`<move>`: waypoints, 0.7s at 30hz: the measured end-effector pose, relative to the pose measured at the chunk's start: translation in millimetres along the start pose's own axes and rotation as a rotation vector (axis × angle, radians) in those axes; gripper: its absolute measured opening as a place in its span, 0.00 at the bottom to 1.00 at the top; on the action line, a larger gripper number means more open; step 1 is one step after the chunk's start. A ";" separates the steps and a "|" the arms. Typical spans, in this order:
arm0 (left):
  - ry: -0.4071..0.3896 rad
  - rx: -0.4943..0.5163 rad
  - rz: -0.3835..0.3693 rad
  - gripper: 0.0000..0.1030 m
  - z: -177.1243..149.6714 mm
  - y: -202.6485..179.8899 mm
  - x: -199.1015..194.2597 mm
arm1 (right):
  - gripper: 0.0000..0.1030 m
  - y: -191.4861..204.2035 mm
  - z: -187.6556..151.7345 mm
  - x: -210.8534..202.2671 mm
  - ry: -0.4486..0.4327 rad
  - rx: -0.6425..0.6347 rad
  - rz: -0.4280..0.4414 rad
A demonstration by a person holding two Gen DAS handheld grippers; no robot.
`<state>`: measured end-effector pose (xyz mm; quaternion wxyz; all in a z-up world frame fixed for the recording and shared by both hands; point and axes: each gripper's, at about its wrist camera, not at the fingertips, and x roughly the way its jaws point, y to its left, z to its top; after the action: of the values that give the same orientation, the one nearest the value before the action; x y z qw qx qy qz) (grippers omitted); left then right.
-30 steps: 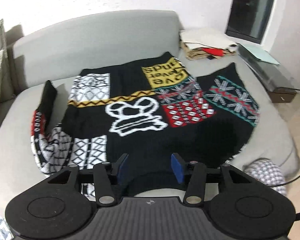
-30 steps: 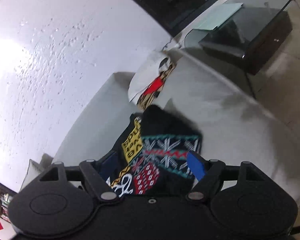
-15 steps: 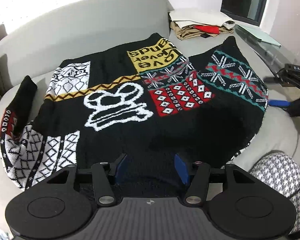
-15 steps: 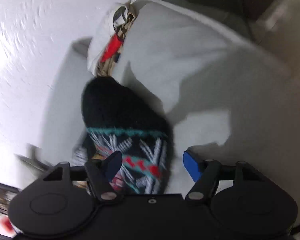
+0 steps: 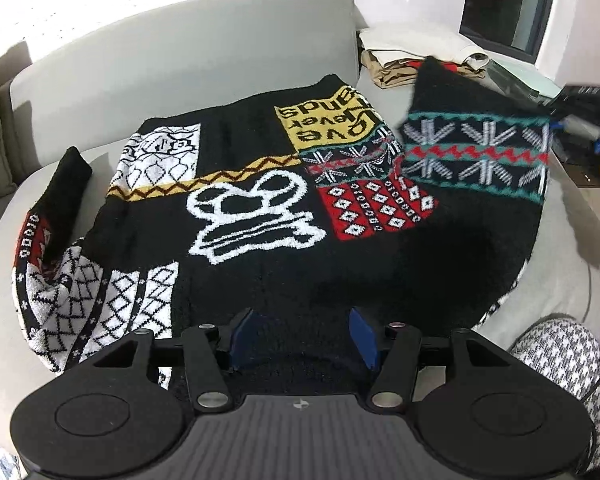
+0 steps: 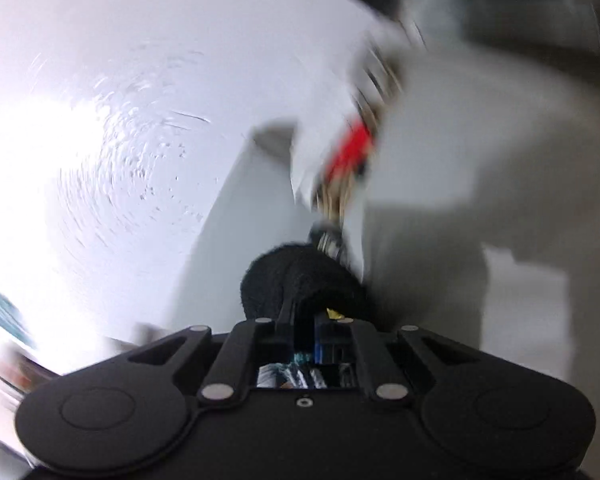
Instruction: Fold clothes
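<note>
Item: patterned black sweater, lying spread flat on a grey sofa, filling the centre of the left wrist view.

Right sleeve: lifted off the cushion at 2 o'clock, pinched in the right gripper, whose jaws were drawn tight together on the black knit; the sleeve was not yet laid across the body.

Left sleeve: at 9 o'clock, bunched and doubled on itself, untouched.

Left gripper: at 6 o'clock over the near black edge, jaws about half open, knit lying between them, pads apparently not pressing.

Other: folded garments stacked at 1 o'clock.

Progress, as judged: early. First sleeve fold under way; second sleeve and body folds remained.
</note>
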<state>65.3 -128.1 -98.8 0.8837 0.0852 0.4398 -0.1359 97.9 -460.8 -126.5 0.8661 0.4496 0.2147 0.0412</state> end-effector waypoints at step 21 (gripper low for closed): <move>0.000 -0.023 -0.020 0.54 -13.0 13.6 -2.0 | 0.80 -34.7 -70.8 -97.8 -0.014 0.368 0.062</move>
<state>58.7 -111.4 -104.6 0.8833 0.0704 0.4420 -0.1394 -23.7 -453.3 -157.0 0.7690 0.6072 0.1984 0.0248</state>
